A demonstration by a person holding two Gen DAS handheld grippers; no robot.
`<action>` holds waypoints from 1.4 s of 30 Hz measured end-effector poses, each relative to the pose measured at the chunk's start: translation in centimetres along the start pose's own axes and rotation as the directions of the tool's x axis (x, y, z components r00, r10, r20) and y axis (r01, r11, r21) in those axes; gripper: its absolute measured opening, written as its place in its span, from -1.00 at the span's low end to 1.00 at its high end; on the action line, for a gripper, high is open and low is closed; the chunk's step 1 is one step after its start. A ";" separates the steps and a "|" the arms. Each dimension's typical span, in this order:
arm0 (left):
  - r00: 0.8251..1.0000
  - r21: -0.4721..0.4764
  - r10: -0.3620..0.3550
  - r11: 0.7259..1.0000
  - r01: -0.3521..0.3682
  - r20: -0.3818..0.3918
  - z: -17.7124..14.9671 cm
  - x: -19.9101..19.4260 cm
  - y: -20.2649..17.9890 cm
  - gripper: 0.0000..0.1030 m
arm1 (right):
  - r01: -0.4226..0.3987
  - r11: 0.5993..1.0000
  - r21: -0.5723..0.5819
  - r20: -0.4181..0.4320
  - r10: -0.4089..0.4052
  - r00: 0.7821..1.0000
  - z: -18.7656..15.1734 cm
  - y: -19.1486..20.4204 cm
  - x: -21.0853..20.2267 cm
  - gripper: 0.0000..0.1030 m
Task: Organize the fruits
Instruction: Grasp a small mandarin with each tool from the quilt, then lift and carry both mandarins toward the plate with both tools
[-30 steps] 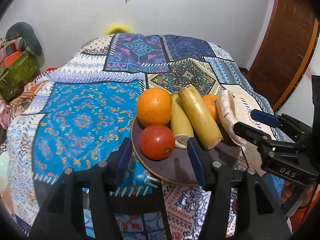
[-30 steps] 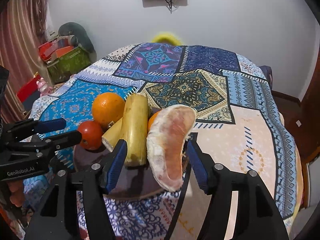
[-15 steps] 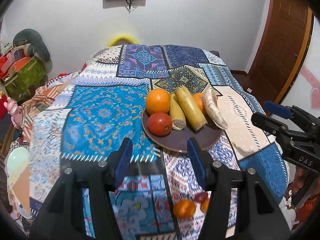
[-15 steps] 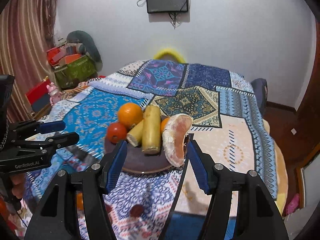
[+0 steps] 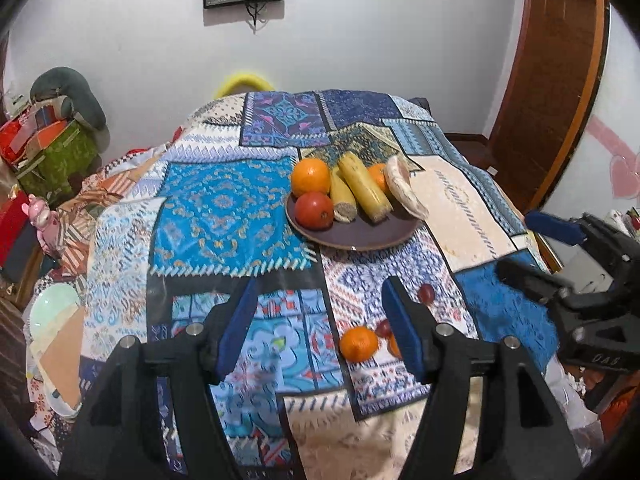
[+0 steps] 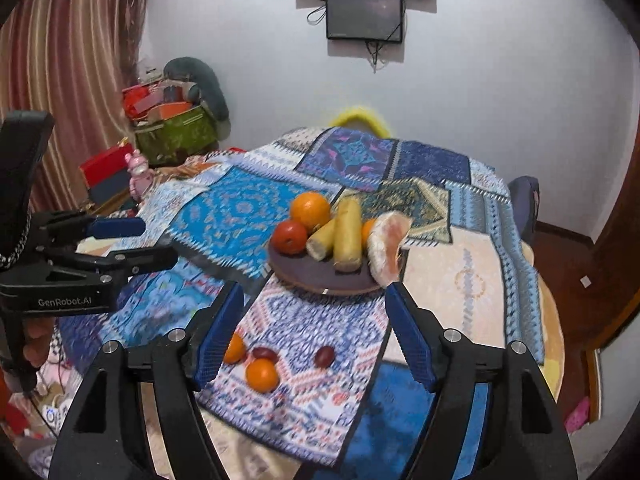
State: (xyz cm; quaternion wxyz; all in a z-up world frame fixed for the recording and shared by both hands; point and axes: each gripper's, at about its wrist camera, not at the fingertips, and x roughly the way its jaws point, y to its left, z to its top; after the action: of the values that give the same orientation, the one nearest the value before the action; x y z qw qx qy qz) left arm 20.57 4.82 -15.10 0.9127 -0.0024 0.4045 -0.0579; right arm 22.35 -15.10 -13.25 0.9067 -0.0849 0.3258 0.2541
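Note:
A dark brown plate on the patchwork cloth holds an orange, a red tomato, two yellow banana pieces, a second orange behind them and a pomelo wedge. Loose near the front edge lie small oranges and dark red fruits. My left gripper is open and empty, above the cloth short of the plate. My right gripper is open and empty, over the loose fruits.
The table cloth drops off at the front edge. A green box with clutter stands at the left by the wall. A wooden door is at the right. A screen hangs on the wall.
Both grippers have pulled back and up from the plate. The pomelo wedge that sat between the right fingers now rests on the plate's right edge. The loose fruits at the front came into view.

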 end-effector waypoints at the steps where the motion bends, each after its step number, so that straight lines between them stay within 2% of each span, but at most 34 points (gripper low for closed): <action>1: 1.000 0.000 -0.009 1.000 0.009 -0.006 -0.3 0.0 0.0 0.25 | -0.005 1.000 -0.001 -0.010 0.005 1.000 -0.3 0.2 0.2 0.36; 10: 0.997 0.011 -0.040 0.999 0.041 -0.072 -3.4 1.4 -0.3 0.20 | -0.068 0.998 0.015 -0.121 0.069 0.990 -3.7 2.0 3.0 0.35; 13: 0.995 0.005 -0.045 0.999 0.046 -0.089 -3.9 2.2 0.0 0.17 | -0.078 0.997 0.008 -0.157 0.078 0.985 -4.6 2.4 4.1 0.23; 18: 0.991 0.007 -0.050 0.999 0.051 -0.125 -4.4 3.8 0.2 0.14 | -0.099 0.995 0.006 -0.220 0.098 0.971 -5.4 2.7 6.5 0.19; 20: 0.989 0.008 -0.053 0.998 0.055 -0.138 -4.5 4.4 0.2 0.13 | -0.114 0.993 0.009 -0.246 0.113 0.963 -5.7 2.7 7.5 0.08; 26: 0.980 0.003 -0.073 0.997 0.075 -0.185 -5.0 6.5 0.3 0.12 | -0.131 0.991 0.012 -0.293 0.129 0.947 -6.5 3.0 9.6 0.04; 30: 0.975 0.013 -0.082 0.996 0.087 -0.207 -5.1 7.5 -0.1 0.12 | -0.141 0.990 0.007 -0.323 0.136 0.937 -6.9 2.9 10.7 -0.20; 34: 0.972 0.028 -0.090 0.995 0.098 -0.217 -5.1 8.0 -0.7 0.12 | -0.162 0.987 0.013 -0.314 0.158 0.936 -7.0 2.9 10.3 -0.38; 40: 0.970 0.035 -0.097 0.994 0.107 -0.223 -4.9 8.7 -1.5 0.12 | -0.142 0.990 0.012 -0.292 0.139 0.946 -6.8 2.3 9.6 -0.38; 42: 0.968 0.039 -0.100 0.993 0.112 -0.229 -4.9 9.0 -1.7 0.03 | -0.137 0.990 0.021 -0.285 0.137 0.949 -6.7 1.8 9.5 -0.38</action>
State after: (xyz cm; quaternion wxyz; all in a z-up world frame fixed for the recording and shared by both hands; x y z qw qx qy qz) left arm 22.82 2.40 -24.94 0.8559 0.0060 0.5038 -0.1169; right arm 24.00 -11.87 -24.38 0.8304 -0.0974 0.4584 0.3015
